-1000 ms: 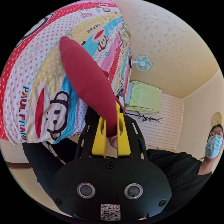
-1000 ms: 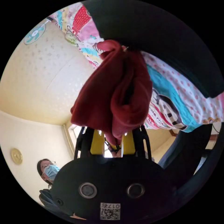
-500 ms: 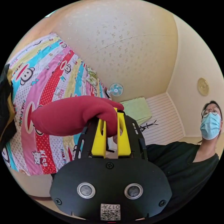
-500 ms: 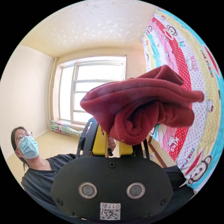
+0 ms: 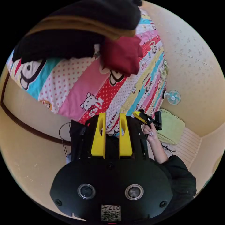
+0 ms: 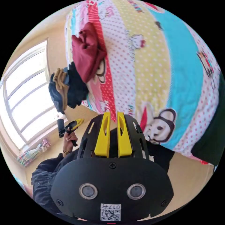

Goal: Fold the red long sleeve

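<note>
Dark red long sleeve (image 5: 121,57), striped polka-dot cartoon bedsheet (image 6: 150,58), yellow-jawed black left claw (image 5: 111,117), teal fan (image 5: 174,97)

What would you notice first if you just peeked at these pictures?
The bright cartoon bedsheet with stripes and dots jumps out first. On it lies the red top, bunched up, right beside a pile of dark clothes. Nearer the camera, the right gripper has nothing between its yellow jaws, and the left gripper too.
</note>
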